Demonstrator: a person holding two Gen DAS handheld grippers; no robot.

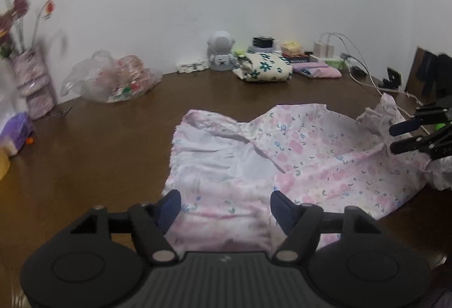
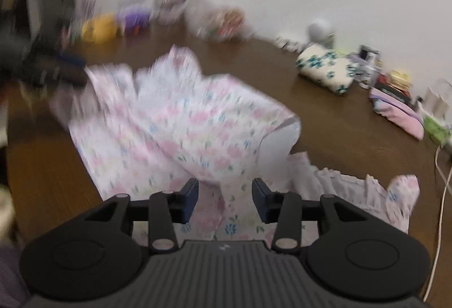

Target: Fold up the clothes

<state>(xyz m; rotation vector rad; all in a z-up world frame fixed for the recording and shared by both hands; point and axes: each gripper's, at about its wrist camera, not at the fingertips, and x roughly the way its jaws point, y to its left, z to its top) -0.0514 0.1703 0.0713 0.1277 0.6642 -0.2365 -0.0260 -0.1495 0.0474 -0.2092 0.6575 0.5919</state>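
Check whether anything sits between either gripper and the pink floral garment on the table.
Nothing visible does. The left gripper is open with the pink floral garment directly between and ahead of its fingers. The right gripper is also open right over the fabric. The folded clothes and plastic bag lie far back by the wall.

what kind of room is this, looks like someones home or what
Probably a lived-in home room: a brown wooden table against a white wall, with folded clothes, a vase of artificial flowers and plugged-in chargers.

Left gripper (image 1: 224, 207) held low, jaws spread wide, right gripper (image 2: 224, 199) likewise parted
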